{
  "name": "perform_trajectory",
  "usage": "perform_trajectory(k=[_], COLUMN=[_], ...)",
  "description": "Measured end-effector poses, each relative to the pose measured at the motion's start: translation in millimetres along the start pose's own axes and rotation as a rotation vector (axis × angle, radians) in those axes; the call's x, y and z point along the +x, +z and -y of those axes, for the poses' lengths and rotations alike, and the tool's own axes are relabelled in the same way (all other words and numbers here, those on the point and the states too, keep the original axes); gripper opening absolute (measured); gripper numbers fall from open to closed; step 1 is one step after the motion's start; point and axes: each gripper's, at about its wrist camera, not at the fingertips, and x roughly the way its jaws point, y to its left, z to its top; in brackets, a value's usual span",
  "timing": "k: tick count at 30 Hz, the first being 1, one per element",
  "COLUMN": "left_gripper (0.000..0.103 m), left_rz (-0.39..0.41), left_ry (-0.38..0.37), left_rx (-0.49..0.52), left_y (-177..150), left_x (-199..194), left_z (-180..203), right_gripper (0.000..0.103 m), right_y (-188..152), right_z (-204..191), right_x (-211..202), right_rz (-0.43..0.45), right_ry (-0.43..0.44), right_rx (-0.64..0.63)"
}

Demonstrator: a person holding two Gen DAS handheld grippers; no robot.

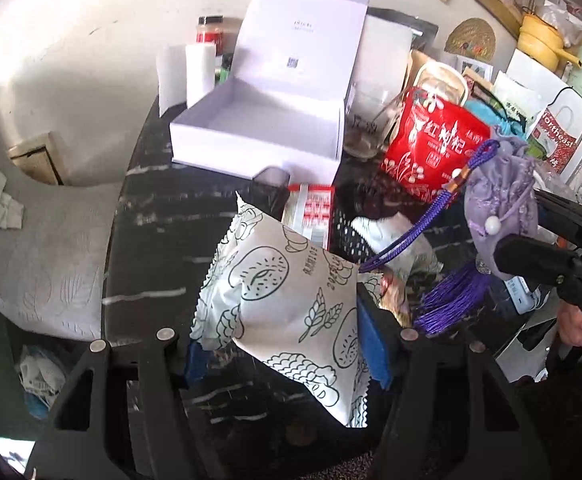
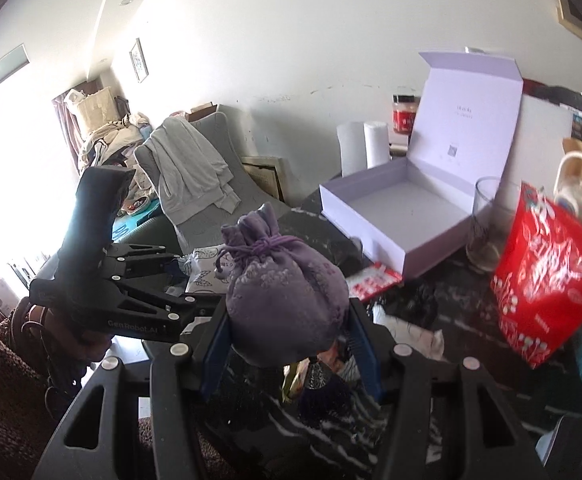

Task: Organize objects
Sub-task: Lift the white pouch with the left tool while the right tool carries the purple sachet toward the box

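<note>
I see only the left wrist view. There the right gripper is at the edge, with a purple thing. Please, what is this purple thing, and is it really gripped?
Observer: It is a purple drawstring pouch; the right gripper is shut on it, one blue pad on each side.
Operator: Can you see my left gripper from the other side?
Observer: Yes, the left gripper shows to the left of the pouch, shut on the white printed packet.
Operator: What is left of the table, beyond my view?
Observer: A grey garment hangs over a grey chair, with a bright window farther left.
</note>
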Motion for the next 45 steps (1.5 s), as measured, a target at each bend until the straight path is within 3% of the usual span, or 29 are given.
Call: perform_trajectory(k=[21,45], left_gripper=[0.060,0.060], left_rz=[0.072,0.149], left_ry=[0.027,0.123], left_rx=[0.070,0.111], left_y=[118,213], left_x=[21,57], left_z=[2,-4], right_gripper=[0.056,0.056], right_y=[65,134], right_z=[33,85], right_x=[11,48], right_rz=[0.034,0.054], right_ry=[-0.071,-0.139], right_rx=[-0.024,0.016])
